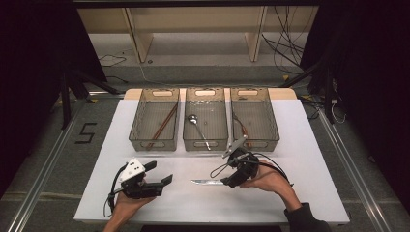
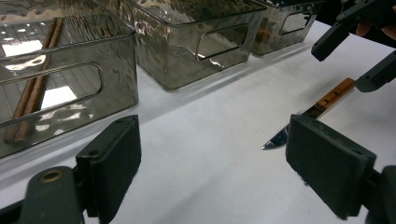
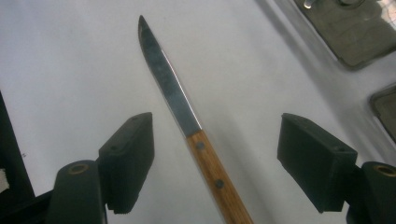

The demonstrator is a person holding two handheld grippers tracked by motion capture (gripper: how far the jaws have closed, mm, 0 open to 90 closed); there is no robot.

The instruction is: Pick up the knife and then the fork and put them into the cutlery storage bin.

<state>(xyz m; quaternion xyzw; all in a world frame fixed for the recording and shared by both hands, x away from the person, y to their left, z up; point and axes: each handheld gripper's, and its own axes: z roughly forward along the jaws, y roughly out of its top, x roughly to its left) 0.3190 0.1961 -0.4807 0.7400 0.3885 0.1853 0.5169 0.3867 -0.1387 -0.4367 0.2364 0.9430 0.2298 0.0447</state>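
A knife (image 3: 187,116) with a wooden handle and a bare steel blade lies flat on the white tabletop (image 1: 159,203); taking it as the landmark, everything else is placed from it. In the high view the knife (image 1: 207,182) points its tip toward the person's left. The right claw (image 1: 231,180) hovers over the handle end, and in the right gripper view its two black jaws stand wide apart, one on either side of the handle, neither touching the wood. The left claw (image 1: 164,174) sits well off the blade's tip side, low over the tabletop, its jaws also spread wide with nothing between them; in the left gripper view the knife (image 2: 310,114) lies ahead of it, partly behind one jaw.

Beyond the knife, farther from the person, three smoky clear bins stand side by side, touching or nearly so. The middle bin (image 1: 205,142), nearly straight past the knife, holds a metal spoon (image 1: 198,128). The left bin (image 1: 153,144) holds wooden chopsticks (image 1: 162,126) lying on a slant. The right bin (image 1: 256,142) holds a slim brown-handled piece that is too small to name.
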